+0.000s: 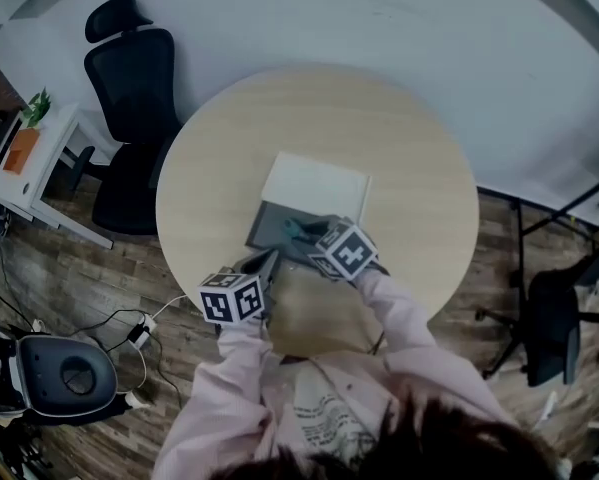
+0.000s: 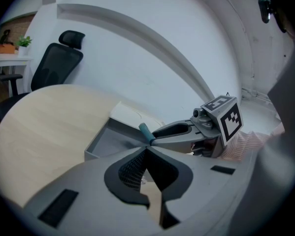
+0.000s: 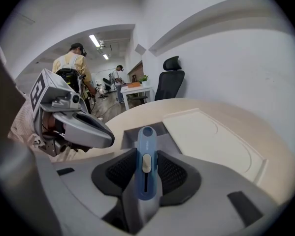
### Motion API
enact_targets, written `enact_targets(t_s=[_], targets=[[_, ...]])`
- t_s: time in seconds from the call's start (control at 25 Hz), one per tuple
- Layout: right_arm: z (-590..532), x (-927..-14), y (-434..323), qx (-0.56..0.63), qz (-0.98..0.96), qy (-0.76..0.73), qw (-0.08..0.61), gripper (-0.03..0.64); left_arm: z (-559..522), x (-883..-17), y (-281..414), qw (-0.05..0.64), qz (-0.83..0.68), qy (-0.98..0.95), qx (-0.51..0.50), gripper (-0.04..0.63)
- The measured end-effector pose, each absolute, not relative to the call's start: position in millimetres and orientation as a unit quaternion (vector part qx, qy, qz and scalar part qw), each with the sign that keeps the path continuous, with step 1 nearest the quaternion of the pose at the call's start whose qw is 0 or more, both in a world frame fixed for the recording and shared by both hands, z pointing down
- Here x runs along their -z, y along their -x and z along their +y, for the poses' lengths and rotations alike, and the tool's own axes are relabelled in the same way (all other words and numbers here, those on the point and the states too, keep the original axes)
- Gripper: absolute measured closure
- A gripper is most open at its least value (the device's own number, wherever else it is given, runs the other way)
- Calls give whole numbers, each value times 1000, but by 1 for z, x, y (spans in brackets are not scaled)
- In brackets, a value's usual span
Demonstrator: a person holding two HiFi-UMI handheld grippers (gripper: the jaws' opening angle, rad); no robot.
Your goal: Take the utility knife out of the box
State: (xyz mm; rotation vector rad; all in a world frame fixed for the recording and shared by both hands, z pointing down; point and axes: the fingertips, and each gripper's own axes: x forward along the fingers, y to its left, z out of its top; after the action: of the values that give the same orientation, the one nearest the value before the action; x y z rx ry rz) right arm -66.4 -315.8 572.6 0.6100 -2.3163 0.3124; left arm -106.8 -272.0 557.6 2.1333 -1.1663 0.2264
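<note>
— What does the right gripper (image 3: 146,157) hold?

— It pinches the blue plastic utility knife (image 3: 147,136) by its sides, slider up, with the front end sticking out past the jaws, above the open grey box (image 3: 137,132).

— And the left gripper (image 2: 147,150)?

— Its jaws are pressed together with nothing seen between them, at the box's near edge.

— How should the lift go?

— Probably straight up, with the grip firm so the smooth handle doesn't slip, until the knife clears the walls. Then it can be set down beside the flat white lid (image 3: 211,141) on the round pale wooden surface (image 2: 49,127).
</note>
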Motion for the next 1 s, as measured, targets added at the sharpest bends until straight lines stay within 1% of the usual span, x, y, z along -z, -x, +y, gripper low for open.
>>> enact_targets(t_s=[0.48, 1.0], targets=[[-315, -517, 64, -147, -927, -261, 224, 468, -276, -532, 110, 295, -465, -832, -66, 586], [-306, -485, 56, -166, -939, -274, 124, 468, -277, -503, 115, 239, -488, -839, -40, 586]])
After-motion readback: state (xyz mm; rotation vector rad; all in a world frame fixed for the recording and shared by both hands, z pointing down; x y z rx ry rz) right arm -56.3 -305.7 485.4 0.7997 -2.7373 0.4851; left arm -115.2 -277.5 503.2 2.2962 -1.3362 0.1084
